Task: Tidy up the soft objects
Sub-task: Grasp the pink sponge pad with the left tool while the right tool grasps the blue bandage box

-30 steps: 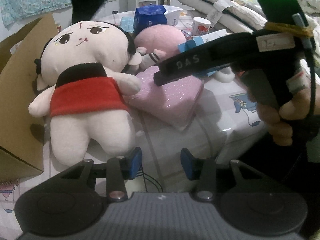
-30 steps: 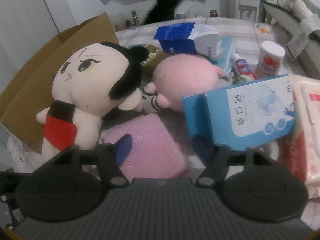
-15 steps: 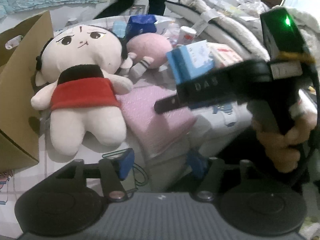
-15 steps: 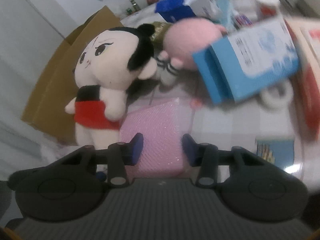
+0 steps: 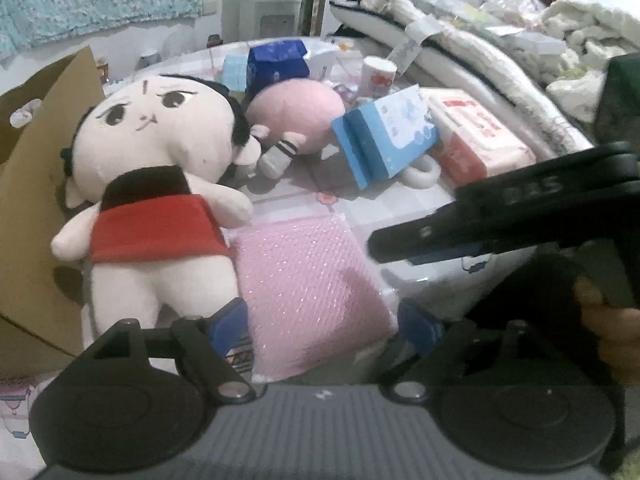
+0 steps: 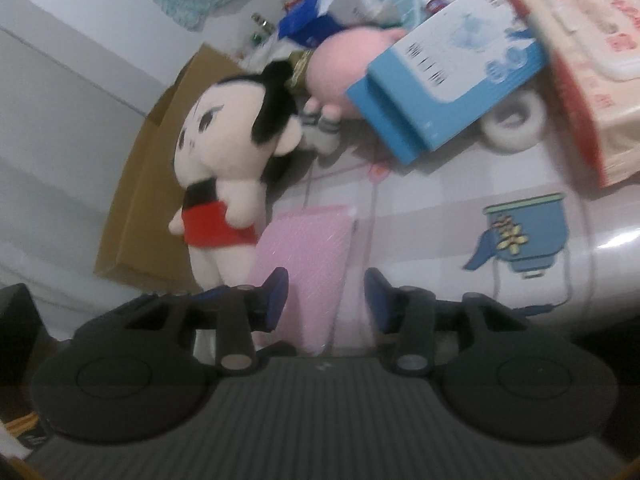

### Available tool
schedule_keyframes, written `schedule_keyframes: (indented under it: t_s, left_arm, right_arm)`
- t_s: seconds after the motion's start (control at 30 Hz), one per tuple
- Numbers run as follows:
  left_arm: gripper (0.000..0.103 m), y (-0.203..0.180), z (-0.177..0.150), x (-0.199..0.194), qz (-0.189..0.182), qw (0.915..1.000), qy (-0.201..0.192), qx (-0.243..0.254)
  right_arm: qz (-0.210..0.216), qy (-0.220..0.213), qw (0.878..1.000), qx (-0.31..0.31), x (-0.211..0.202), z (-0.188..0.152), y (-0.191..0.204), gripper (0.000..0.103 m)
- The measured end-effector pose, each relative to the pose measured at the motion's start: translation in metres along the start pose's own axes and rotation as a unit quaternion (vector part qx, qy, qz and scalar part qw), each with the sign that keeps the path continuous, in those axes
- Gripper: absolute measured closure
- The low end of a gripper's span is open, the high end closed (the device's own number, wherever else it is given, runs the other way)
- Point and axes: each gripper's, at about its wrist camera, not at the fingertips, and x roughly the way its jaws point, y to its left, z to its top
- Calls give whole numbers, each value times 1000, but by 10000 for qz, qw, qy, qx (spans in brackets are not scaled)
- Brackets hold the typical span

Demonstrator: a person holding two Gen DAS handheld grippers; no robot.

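Observation:
A flat pink pad lies at the table's near edge, next to a plush doll with black hair and a red skirt. My left gripper straddles the pad's near end. Its jaws are opening and the blue pads stand just off the pad's sides. My right gripper hovers over the pad with its jaws partly apart and gripping nothing. In the left wrist view it reaches in from the right, tip above the pad's right edge. A round pink plush lies behind the doll.
An open cardboard box stands left of the doll. Behind the pad lie a blue carton, a white tape roll and a wipes pack. Bedding is piled at the far right. The table drops off close to both grippers.
The left jaws have spread wide and now flank the pink pad. The right gripper has narrowed its jaws, rolled, and drawn back off the pad toward the right.

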Motion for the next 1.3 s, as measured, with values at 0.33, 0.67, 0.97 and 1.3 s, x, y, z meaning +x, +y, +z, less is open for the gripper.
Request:
schedule_keyframes:
  t_s: [0.33, 0.67, 0.97, 1.3]
  left_arm:
    - [23, -9, 8, 17, 280, 9995, 72, -147]
    - [10, -12, 14, 20, 239, 9991, 247, -244]
    - [22, -5, 14, 25, 253, 9989, 162, -371]
    - [23, 6, 3, 15, 104, 9987, 58, -503]
  right_arm:
    - [-209, -443, 9988, -27, -22, 7, -18, 60]
    - [-280, -1065, 9929, 449, -35, 56, -26, 18]
    - [-423, -979, 9751, 1945, -2, 91, -52, 12]
    - [-922, -1047, 9548, 2627, 33, 104, -54, 11]
